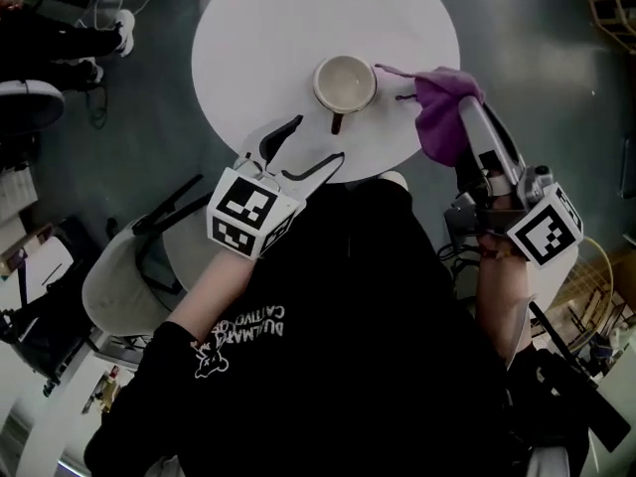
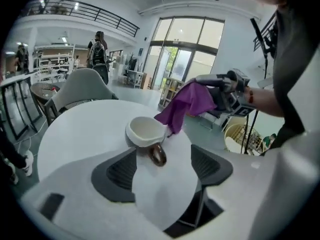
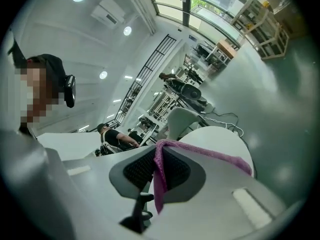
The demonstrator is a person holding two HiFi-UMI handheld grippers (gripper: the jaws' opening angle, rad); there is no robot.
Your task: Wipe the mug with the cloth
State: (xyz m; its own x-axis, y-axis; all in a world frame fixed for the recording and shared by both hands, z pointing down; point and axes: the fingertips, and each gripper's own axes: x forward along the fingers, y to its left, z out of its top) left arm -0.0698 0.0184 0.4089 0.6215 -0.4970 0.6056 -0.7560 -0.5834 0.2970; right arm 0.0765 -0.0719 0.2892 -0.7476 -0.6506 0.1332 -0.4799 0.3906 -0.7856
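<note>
Mug [image 1: 345, 83]: lay just beyond left gripper [image 1: 316, 140], handle toward its gap.
Left gripper: stood wide open, empty.
Right gripper [image 3: 159, 168]: clamped cloth [image 1: 442, 117], right of mug.

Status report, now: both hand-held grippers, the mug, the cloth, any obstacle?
Left hand-held gripper open, empty, facing mug. Right hand-held gripper shut on cloth, beside mug. Mug upright on table; nothing blocks it.

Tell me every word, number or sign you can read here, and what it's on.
Black top: two lines of white capitals, upside down, too blurred to read.
Left marker cube, right marker cube: black-and-white square patterns, no letters.
Mug, purple cloth: no print visible.
</note>
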